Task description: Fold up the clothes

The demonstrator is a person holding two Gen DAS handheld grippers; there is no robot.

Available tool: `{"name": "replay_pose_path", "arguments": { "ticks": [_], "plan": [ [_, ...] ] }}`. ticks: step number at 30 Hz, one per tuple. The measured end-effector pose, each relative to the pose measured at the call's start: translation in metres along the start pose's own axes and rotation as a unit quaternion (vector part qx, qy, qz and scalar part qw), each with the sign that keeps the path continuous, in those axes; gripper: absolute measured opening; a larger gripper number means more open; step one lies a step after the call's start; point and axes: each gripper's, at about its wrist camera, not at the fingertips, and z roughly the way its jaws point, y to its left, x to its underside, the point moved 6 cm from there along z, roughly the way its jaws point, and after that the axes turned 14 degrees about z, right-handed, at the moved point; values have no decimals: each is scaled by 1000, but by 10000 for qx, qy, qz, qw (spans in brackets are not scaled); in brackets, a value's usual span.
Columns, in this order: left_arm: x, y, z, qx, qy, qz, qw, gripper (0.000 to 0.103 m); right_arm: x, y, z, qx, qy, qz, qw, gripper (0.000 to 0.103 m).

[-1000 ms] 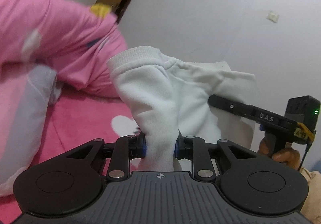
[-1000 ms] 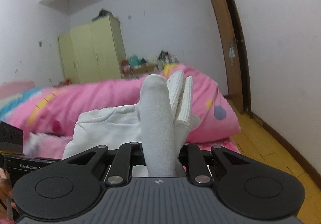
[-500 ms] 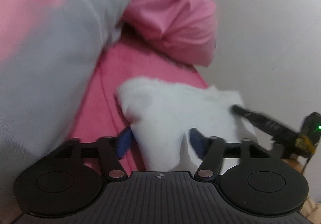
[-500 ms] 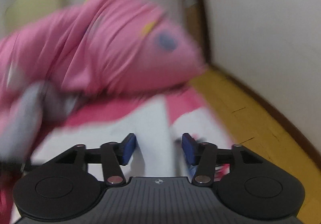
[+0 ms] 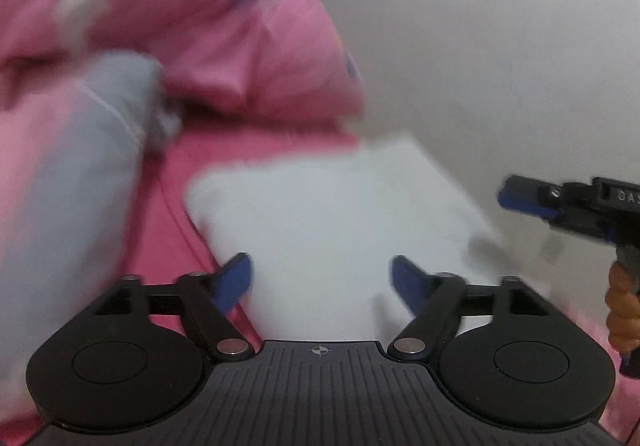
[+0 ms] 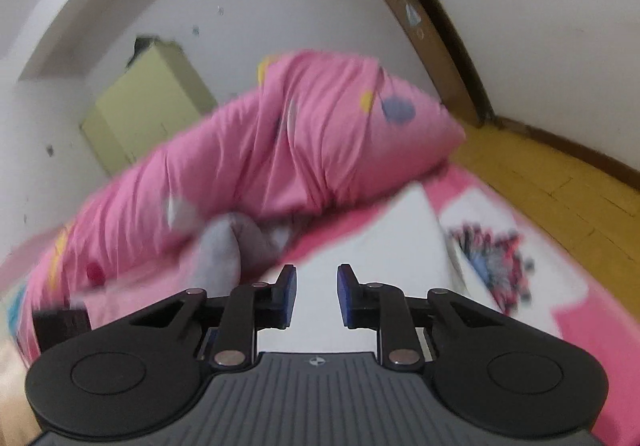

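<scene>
Both of your grippers stand with fingers apart and grip nothing: the left gripper (image 5: 322, 278) spread wide, the right gripper (image 6: 316, 296) narrower. Just beyond them the white garment (image 5: 332, 214) lies flat on the pink bed sheet (image 5: 168, 222), its near edge hidden behind the tools. Blur smears it; it looks folded. Farther off, a grey garment (image 6: 224, 258) sits against the pink duvet (image 6: 304, 142).

Far across the bed sheet (image 6: 576, 330) sprawls a rumpled pink duvet (image 6: 304, 150); behind it, far left, stands a yellow-green wardrobe (image 6: 148, 106). Right, a brown door frame (image 6: 440, 26) meets yellow flooring (image 6: 560, 186).
</scene>
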Motion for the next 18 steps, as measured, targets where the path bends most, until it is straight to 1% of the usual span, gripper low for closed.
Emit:
{"name": "replay_pose_path", "arguments": {
  "ticks": [1, 2, 3, 5, 6, 7, 8, 9, 10, 11, 12, 13, 14, 16, 17, 18],
  "plan": [
    [1, -3, -9, -60, 2, 52, 10000, 82, -1, -15, -5, 379, -32, 255, 9990, 24],
    [1, -6, -19, -119, 5, 104, 9999, 80, -1, -35, -5, 766, -42, 772, 9941, 24],
    [2, -10, -28, -179, 7, 156, 9997, 80, 0, -53, -7, 1102, -75, 1250, 9860, 21],
    [3, -16, -47, -299, 12, 260, 9992, 80, 1, -51, -37, 970, -525, 1587, 9811, 21],
    [3, -19, -56, -358, 15, 313, 9989, 82, 2, -49, -53, 886, -737, 1731, 9781, 22],
    [4, -22, -65, -418, 17, 365, 9985, 83, 10, -34, -71, 673, -830, 1690, 9798, 23],
    [5, -25, -76, -475, 13, 417, 9980, 86, 20, -19, -89, 552, -831, 1657, 9811, 25],
    [9, -27, -100, -497, -68, 476, 9976, 93, 30, -3, -106, 501, -785, 1606, 9826, 34],
    [14, -29, -124, -521, -144, 533, 9971, 98, 46, 15, -124, 496, -732, 1491, 9849, 46],
    [20, -35, -146, -562, -167, 563, 9967, 103, 61, 32, -141, 494, -685, 1368, 9870, 49],
    [27, -40, -167, -603, -190, 593, 9962, 103, 78, 48, -157, 520, -693, 1172, 9893, 55],
    [33, -45, -189, -645, -213, 624, 9957, 103, 94, 63, -173, 549, -704, 973, 9912, 63],
    [40, -51, -210, -679, -235, 647, 9953, 103, 106, 79, -184, 607, -750, 736, 9926, 67],
    [54, -64, -247, -613, -220, 488, 9967, 103, 131, 112, -206, 727, -838, 265, 9935, 79],
    [60, -70, -259, -598, -185, 412, 9972, 103, 145, 126, -209, 825, -880, 63, 9927, 81],
    [66, -77, -272, -577, -138, 332, 9977, 103, 158, 138, -217, 929, -917, -68, 9914, 87]
  ]
}}
